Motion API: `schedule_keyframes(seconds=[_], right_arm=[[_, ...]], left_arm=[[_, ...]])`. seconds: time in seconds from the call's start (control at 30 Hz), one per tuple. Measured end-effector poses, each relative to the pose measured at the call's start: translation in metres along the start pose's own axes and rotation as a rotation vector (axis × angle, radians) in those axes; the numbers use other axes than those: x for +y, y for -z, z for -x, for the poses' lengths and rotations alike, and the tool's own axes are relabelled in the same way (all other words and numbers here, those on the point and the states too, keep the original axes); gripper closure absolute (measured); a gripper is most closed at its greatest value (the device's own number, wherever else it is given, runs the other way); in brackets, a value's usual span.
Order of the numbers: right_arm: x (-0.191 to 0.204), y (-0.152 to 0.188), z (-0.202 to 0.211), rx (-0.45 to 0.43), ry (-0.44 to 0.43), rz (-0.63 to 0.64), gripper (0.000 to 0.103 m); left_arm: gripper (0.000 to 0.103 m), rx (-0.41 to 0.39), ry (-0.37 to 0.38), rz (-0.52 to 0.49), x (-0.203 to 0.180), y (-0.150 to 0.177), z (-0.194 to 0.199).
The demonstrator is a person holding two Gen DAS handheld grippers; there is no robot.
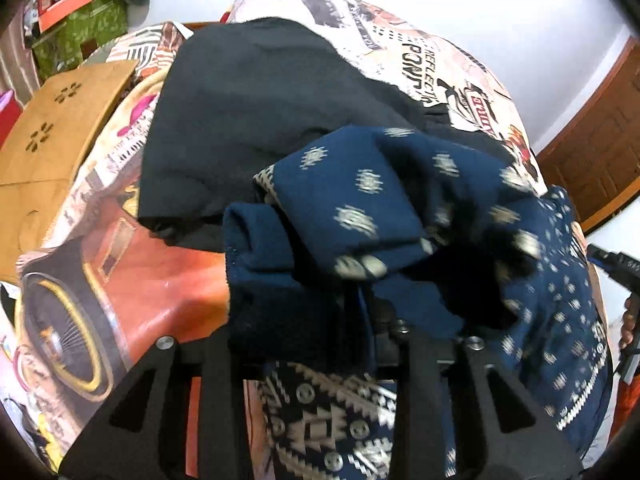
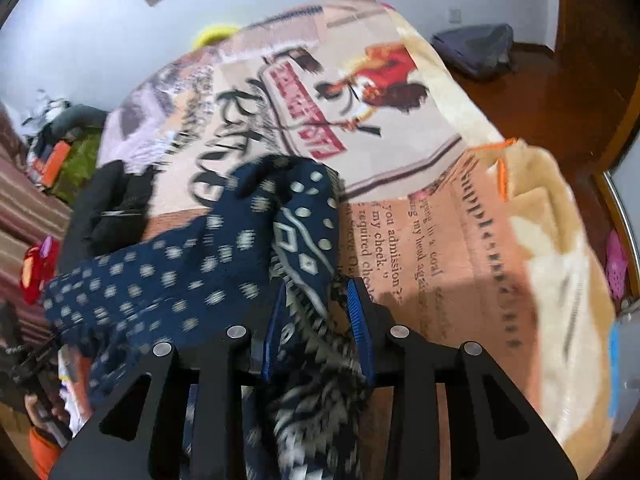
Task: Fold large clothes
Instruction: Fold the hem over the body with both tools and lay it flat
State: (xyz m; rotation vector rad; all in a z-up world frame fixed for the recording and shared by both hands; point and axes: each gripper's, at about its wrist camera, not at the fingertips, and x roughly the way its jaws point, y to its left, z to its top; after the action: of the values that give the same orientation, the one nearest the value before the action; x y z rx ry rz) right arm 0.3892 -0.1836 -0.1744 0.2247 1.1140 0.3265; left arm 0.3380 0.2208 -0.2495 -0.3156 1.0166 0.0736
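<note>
Spread across the bed, a printed blanket [image 2: 420, 216] is carrying the navy patterned garment [image 1: 384, 200] you are lifting, bunched and draped over both tools. Your right gripper [image 2: 320, 320] is pinching a fold of it between its blue pads [image 2: 358, 316], while your left gripper [image 1: 360, 320] is lying buried under the cloth, so you cannot tell how its jaws are standing. Beyond it, a black garment [image 1: 248, 108] is lying on the blanket, and a cardboard box [image 1: 52, 132] is sitting beside the bed, its contents hidden.
</note>
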Motion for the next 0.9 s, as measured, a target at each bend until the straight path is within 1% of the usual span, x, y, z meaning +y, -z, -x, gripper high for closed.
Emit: schedule_keyframes(seconds=[0.1, 0.2, 0.23, 0.27, 0.33, 0.4, 0.43, 0.47, 0.53, 0.6, 0.63, 0.67, 0.73, 0.83, 0.9], right_arm=[[0.001, 0.006, 0.032, -0.038, -0.026, 0.010, 0.072], [0.011, 0.021, 0.078, -0.095, -0.032, 0.061, 0.070], [0.017, 0.023, 0.088, -0.112, -0.029, 0.082, 0.066], [0.021, 0.029, 0.100, -0.132, -0.026, 0.106, 0.059], [0.031, 0.041, 0.122, -0.179, -0.015, 0.162, 0.055], [0.038, 0.057, 0.144, -0.219, -0.023, 0.219, 0.048], [0.040, 0.064, 0.150, -0.231, -0.031, 0.237, 0.042], [0.041, 0.071, 0.157, -0.241, -0.036, 0.248, 0.040], [0.042, 0.086, 0.167, -0.254, -0.044, 0.262, 0.037], [0.041, 0.099, 0.170, -0.248, -0.050, 0.262, 0.036], [0.040, 0.105, 0.170, -0.240, -0.048, 0.262, 0.036], [0.040, 0.111, 0.169, -0.231, -0.047, 0.263, 0.036], [0.038, 0.122, 0.166, -0.210, -0.045, 0.270, 0.036], [0.034, 0.140, 0.157, -0.168, -0.037, 0.260, 0.036], [0.028, 0.151, 0.141, -0.110, -0.035, 0.237, 0.036]], left_arm=[[0.066, -0.027, -0.022, -0.043, -0.011, 0.004, 0.026], [0.066, -0.068, -0.054, -0.090, -0.024, 0.012, 0.059], [0.065, -0.085, -0.057, -0.100, -0.027, 0.017, 0.074], [0.065, -0.096, -0.055, -0.103, -0.029, 0.020, 0.083], [0.061, -0.122, -0.052, -0.110, -0.032, 0.027, 0.106], [0.054, -0.156, -0.058, -0.119, -0.035, 0.035, 0.129], [0.052, -0.171, -0.062, -0.123, -0.035, 0.040, 0.139], [0.048, -0.182, -0.067, -0.129, -0.036, 0.045, 0.150], [0.038, -0.190, -0.075, -0.141, -0.035, 0.056, 0.167], [0.026, -0.191, -0.078, -0.144, -0.034, 0.068, 0.177], [0.022, -0.187, -0.072, -0.144, -0.031, 0.075, 0.181], [0.016, -0.178, -0.062, -0.141, -0.029, 0.082, 0.183], [0.014, -0.158, -0.031, -0.131, -0.023, 0.097, 0.182], [0.014, -0.038, -0.008, -0.133, -0.013, 0.119, 0.159], [0.015, 0.042, -0.010, -0.117, -0.004, 0.135, 0.140]])
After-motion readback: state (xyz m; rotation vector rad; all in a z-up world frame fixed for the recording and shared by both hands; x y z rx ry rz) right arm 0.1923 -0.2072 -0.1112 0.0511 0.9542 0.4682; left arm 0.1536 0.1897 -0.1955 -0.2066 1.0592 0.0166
